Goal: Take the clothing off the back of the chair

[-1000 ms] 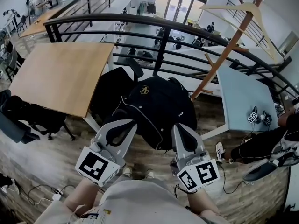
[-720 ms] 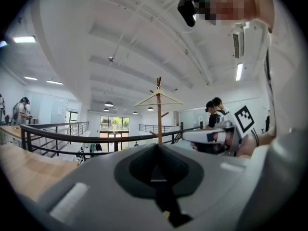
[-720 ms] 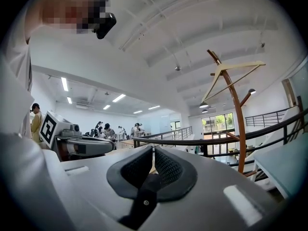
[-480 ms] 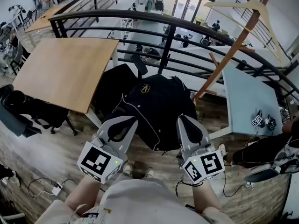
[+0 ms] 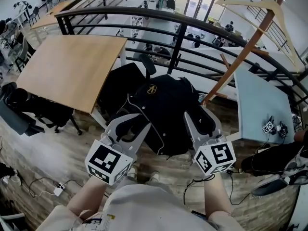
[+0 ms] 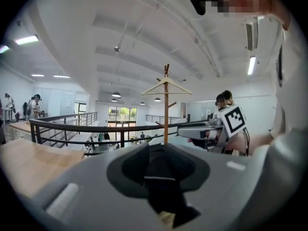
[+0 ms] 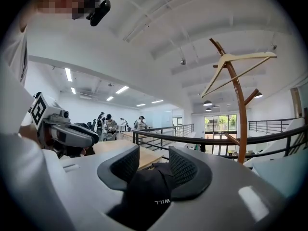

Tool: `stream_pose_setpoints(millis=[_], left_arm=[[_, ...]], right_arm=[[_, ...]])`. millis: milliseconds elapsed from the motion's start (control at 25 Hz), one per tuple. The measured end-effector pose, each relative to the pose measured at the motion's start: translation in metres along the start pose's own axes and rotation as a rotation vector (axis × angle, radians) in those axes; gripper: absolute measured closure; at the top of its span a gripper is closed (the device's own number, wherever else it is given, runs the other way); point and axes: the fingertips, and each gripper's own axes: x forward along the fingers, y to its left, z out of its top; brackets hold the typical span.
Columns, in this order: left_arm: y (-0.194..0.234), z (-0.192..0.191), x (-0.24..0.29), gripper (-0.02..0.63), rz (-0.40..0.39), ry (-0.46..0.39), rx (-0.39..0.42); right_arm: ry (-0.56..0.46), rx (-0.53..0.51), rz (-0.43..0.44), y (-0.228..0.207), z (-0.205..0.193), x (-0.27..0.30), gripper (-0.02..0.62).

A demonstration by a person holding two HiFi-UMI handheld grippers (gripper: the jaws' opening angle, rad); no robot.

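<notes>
A black jacket (image 5: 163,107) with white piping and a gold emblem hangs over a chair back, which it hides. My left gripper (image 5: 134,124) is at the jacket's left edge and my right gripper (image 5: 201,117) at its right shoulder. Both sets of jaws have just been opening. In the left gripper view, dark jacket fabric (image 6: 161,186) lies between the parted pads of the left gripper (image 6: 159,170). In the right gripper view, the right gripper (image 7: 149,170) straddles a fold of jacket (image 7: 144,196), with a gap showing above the cloth.
A wooden table (image 5: 72,66) stands to the left and a pale blue table (image 5: 262,105) to the right. Behind the chair runs a curved black railing (image 5: 178,20). A wooden coat stand (image 5: 245,42) with a hanger rises at the right. A seated person's leg (image 5: 269,155) and a power strip (image 5: 57,191) are on the floor.
Both grippers have moved forward from near my body up to the jacket. Their jaws, shut a second ago, now stand apart around the cloth.
</notes>
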Motion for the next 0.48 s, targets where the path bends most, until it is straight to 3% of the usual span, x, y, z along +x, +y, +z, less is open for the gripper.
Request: stream_pose_setpoints(millis=[320,480], left_arm=[[-0.011,-0.032,0.013,0.456,0.006,0.079,-0.059],[-0.016,-0.046,0.017,0.431,0.022,0.087,-0.101]], right_arm=[[0.138,-0.005,0.015,-0.029,-0.05,0.018,0.227],[0.192,0.009,0.036,-0.038,-0.071,0.021,0.175]])
